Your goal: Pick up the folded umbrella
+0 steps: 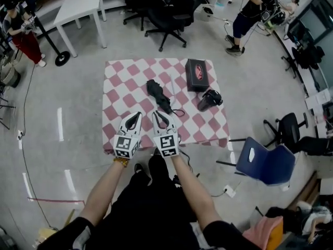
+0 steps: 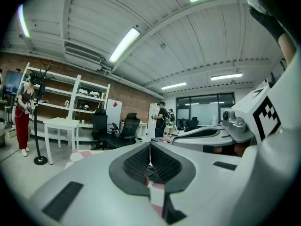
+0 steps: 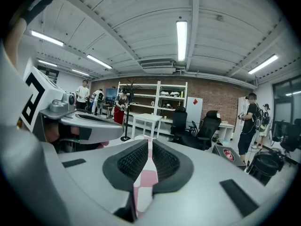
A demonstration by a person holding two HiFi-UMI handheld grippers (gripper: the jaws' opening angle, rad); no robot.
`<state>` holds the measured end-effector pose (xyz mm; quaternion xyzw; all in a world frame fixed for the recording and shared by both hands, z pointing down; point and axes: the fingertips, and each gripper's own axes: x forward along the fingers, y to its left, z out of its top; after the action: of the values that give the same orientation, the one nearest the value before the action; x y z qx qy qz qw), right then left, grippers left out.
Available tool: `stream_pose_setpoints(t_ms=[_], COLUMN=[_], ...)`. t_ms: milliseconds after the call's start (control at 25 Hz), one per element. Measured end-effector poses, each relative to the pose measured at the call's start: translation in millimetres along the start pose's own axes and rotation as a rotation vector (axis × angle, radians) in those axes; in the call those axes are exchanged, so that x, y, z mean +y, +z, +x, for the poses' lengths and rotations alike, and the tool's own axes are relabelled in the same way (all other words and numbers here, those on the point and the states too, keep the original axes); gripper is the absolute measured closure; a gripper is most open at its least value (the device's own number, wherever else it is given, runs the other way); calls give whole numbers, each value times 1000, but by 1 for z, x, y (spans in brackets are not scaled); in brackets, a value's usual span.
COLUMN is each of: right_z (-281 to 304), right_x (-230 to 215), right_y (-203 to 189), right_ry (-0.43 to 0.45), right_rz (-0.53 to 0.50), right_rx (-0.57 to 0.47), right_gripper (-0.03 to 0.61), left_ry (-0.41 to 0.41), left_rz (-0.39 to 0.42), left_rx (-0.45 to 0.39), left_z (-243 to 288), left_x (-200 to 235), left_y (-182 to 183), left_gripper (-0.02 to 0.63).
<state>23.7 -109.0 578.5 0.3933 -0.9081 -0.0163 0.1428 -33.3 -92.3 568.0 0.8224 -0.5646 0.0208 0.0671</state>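
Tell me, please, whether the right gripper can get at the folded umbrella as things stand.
Probably yes: the folded umbrella lies just ahead of the right gripper, nothing between them, but its fingers are shut and must open first.

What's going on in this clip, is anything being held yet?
Not yet. A person holds a white two-jaw gripper in each hand over the near edge of a table with a pink-and-white checkered cloth. The left gripper and the right gripper both have their jaws shut with nothing between them. The folded black umbrella lies on the cloth just beyond the right gripper, not gripped. A flat black box sits further back on the table.
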Motion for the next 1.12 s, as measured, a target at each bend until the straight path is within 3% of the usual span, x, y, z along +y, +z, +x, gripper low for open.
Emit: stream_pose_setpoints(t_ms=[360,440,520,840,1120], right_z=[56,71,85,128,143], right_x=[-66,-76,-81,-92,-89], right_y=[-35,-46,-62,-136,-191], right_ry=[32,48,73,96,100], right_rz=[28,20,3,-8,31], right_rx=[40,68,111,330,537], right_gripper=[557,509,428,320,304], left_ry=[53,64,74,78,78], left_rz=[11,15,13,-3,-6], left_rx=[83,88,92,123,140], left_z=[66,75,80,88,86], left_x=[3,5,7,32,58], left_y=[-14,-13,-12,-24,-21], left_gripper=[598,598,598,598,599])
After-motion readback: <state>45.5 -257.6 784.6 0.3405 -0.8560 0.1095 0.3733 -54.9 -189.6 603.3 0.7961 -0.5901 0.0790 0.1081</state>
